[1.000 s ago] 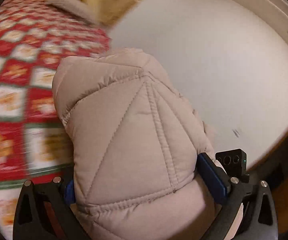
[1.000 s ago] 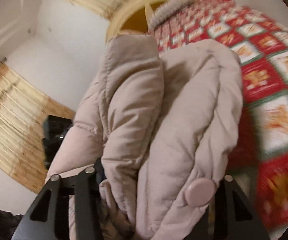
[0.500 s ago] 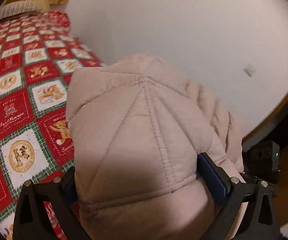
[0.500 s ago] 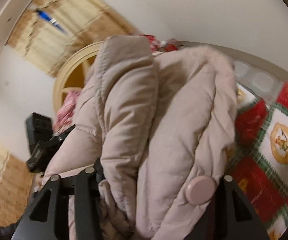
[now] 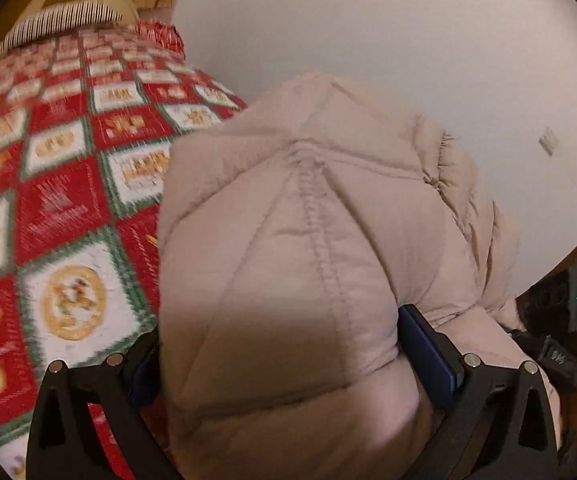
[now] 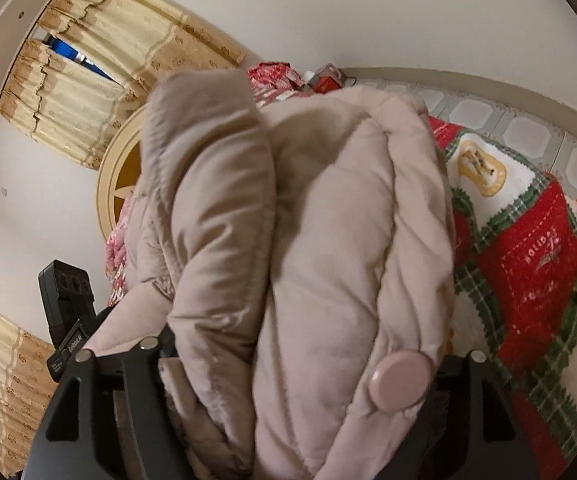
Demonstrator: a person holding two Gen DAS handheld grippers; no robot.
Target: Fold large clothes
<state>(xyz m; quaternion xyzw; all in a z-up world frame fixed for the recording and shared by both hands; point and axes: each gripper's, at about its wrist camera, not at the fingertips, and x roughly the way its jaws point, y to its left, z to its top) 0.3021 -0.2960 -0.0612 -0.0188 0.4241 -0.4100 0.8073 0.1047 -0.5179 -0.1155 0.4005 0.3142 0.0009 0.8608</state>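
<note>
Left gripper (image 5: 278, 360): jaws clamped on a thick bunch of the beige puffer jacket (image 5: 308, 248), blue pads (image 5: 428, 356) pressed into the quilted fabric on both sides. Stitched seams fanning up from the grip to a peak. Jacket bulging up and over the fingers, filling the middle of the left wrist view.

Right gripper (image 6: 300, 372): jaws opening, wide apart, folded jacket (image 6: 328, 240) sitting between them. Whether the pads press on the cloth: cannot tell, hidden by fabric. Round pink snap button (image 6: 400, 380) on the jacket edge just beside the right-hand finger. Two padded layers bunched side by side, a deep crease between.

Beyond the jacket: red, white and green patchwork quilt (image 5: 60, 216) spread on a bed, blurred in the left view, sharper in the right (image 6: 528, 264). Jacket above or at the quilt's edge; contact not visible. Other gripper's black body (image 6: 68, 304) visible at left in the right wrist view.

Farther off: striped pillow (image 5: 60, 24) at the quilt's far end, cream round headboard (image 6: 116, 184), yellow patterned curtains (image 6: 88, 92), plain white wall (image 5: 388, 32), tiled floor (image 6: 520, 128).
</note>
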